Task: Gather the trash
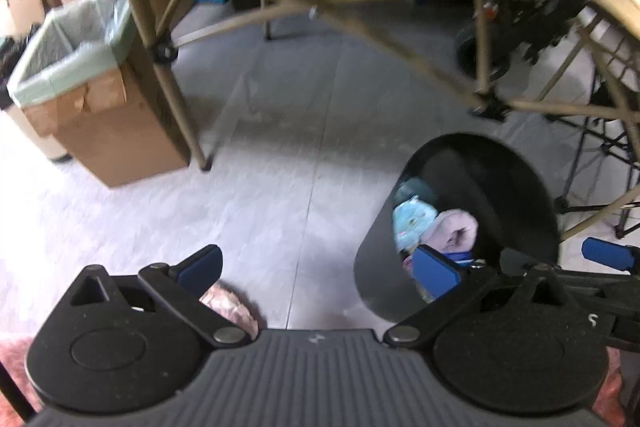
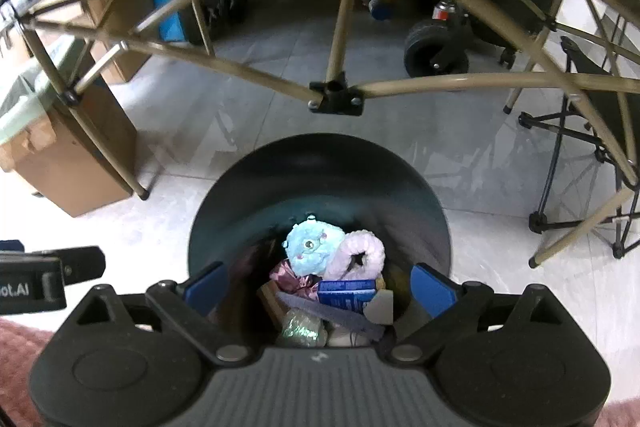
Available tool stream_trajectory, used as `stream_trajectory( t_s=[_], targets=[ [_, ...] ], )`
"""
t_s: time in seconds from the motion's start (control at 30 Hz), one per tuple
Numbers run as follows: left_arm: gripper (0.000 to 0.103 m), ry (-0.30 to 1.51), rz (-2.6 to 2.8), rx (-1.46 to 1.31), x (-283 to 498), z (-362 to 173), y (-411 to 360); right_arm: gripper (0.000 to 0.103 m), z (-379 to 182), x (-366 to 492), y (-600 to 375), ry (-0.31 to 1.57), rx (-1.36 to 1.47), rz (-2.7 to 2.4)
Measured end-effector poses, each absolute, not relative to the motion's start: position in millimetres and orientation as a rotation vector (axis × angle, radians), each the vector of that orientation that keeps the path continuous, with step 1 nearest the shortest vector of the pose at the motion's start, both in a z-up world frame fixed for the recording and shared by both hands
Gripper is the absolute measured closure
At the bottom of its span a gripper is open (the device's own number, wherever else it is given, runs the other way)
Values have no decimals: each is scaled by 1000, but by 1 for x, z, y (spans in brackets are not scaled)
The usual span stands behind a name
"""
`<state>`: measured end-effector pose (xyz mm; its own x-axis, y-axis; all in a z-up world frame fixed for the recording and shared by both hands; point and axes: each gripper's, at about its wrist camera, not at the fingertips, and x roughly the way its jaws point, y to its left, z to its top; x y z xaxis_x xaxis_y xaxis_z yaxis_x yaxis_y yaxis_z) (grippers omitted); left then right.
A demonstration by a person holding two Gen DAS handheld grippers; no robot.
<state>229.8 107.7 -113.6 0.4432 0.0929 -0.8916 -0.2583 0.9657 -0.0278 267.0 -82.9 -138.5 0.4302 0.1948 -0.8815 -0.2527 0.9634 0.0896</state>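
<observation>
While hovering above bin: right gripper [image 2: 320,285] jaws gaping, empty
Left gripper [image 1: 320,267]: jaws spreading wide, empty
Beside bin [image 2: 320,171]: cardboard box [image 2: 68,163], table frame [image 2: 336,95] crowding overhead

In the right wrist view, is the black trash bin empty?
No: the black trash bin holds several items, among them a light blue plush toy, a pink fuzzy slipper and a blue box.
</observation>
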Motion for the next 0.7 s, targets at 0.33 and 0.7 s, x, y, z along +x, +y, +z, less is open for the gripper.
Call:
stream_trajectory(
  t_s=[0.33, 0.7],
  targets=[
    [0, 865, 114, -23, 170, -26, 80, 0, -29, 193, -133, 924, -51, 328],
    [0, 814, 21, -13, 123, 8, 59, 0, 25, 135, -163, 850, -30, 337]
  ],
)
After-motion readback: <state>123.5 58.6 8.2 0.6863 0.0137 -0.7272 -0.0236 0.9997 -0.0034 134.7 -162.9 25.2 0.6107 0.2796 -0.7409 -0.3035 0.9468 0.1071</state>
